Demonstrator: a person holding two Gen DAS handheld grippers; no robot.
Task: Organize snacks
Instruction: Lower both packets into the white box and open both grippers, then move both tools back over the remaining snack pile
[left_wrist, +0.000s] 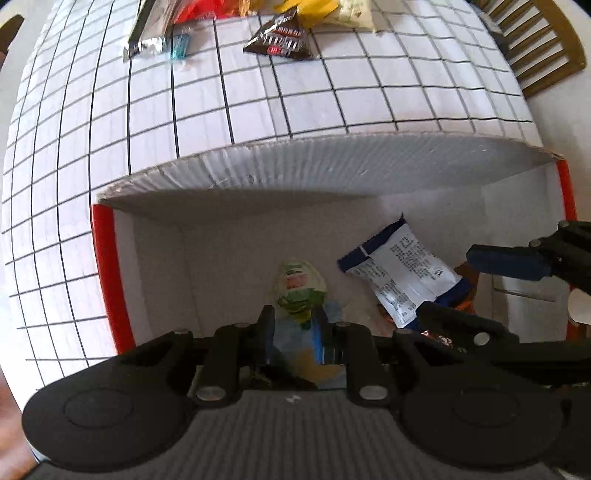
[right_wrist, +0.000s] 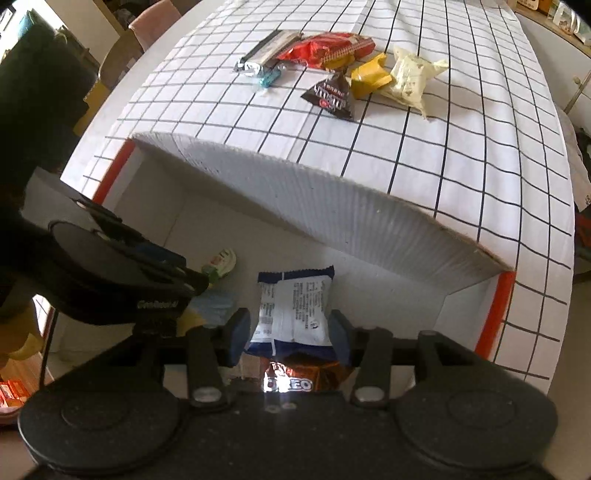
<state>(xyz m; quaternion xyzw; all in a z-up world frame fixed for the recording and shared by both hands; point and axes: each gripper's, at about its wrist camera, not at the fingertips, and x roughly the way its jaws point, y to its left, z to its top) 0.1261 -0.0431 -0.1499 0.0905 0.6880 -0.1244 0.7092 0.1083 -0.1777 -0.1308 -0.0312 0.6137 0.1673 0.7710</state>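
We hold both grippers low inside the white cardboard box (right_wrist: 354, 221), pointed at its far wall. Our left gripper (left_wrist: 295, 325) has its fingers closed on a pale blue and green snack packet (left_wrist: 299, 291), which sticks out forward between the pads. Our right gripper (right_wrist: 291, 332) has its fingers set either side of a blue-and-white cookie packet (right_wrist: 295, 302); the pads sit at its edges, though we cannot tell if they press it. Beneath that packet lies a brown Oreo pack (right_wrist: 295, 380), close under the fingers. In the left view, the right gripper's blue-padded finger (left_wrist: 509, 262) reaches in from the right, just beside the cookie packet. Beyond the fingers rises the ribbed box wall, with red tape (left_wrist: 110, 277) on its corners. Past the wall, on the gridded tabletop (right_wrist: 443, 155), wait more snacks: a dark brown packet (right_wrist: 332, 96), a yellow one (right_wrist: 369, 75), a cream bag (right_wrist: 410, 79), a red pack (right_wrist: 325, 50) and a silver bar (right_wrist: 266, 53)
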